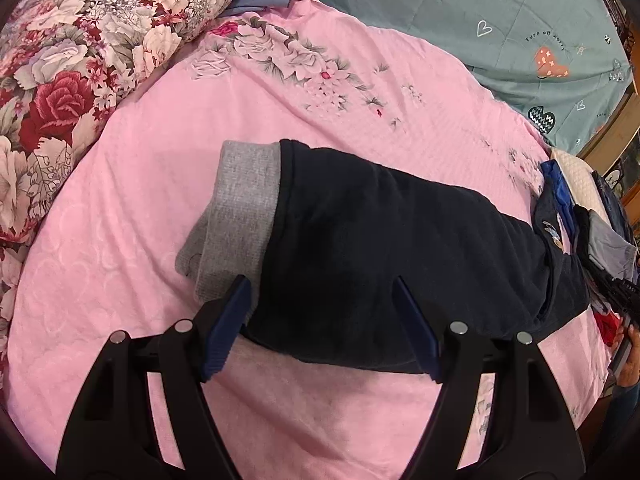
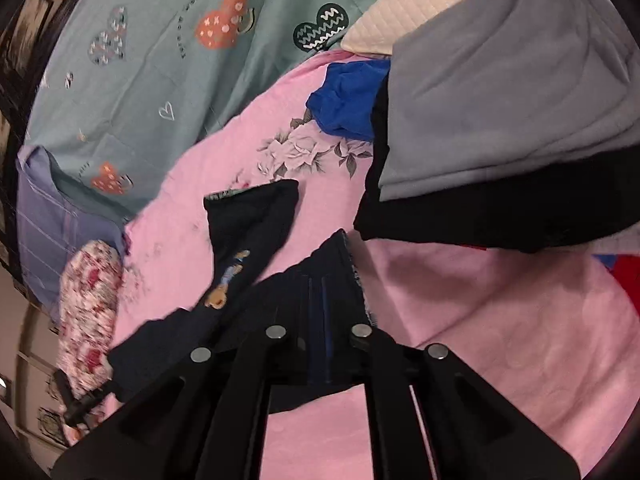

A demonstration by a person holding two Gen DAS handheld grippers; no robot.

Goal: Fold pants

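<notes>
Left gripper (image 1: 320, 300): jaws spread wide, empty, poised over dark pants (image 1: 380, 248) lying on pink bedspread (image 1: 140, 200). Right gripper (image 2: 320, 292): jaws closed, pinching the waistband end. Grey cuffs (image 1: 236, 208) lie opposite; clothes pile (image 2: 500, 120) nearby. Step: mid-fold, apparently. Next move calls for carrying the waistband toward the cuffs.
</notes>
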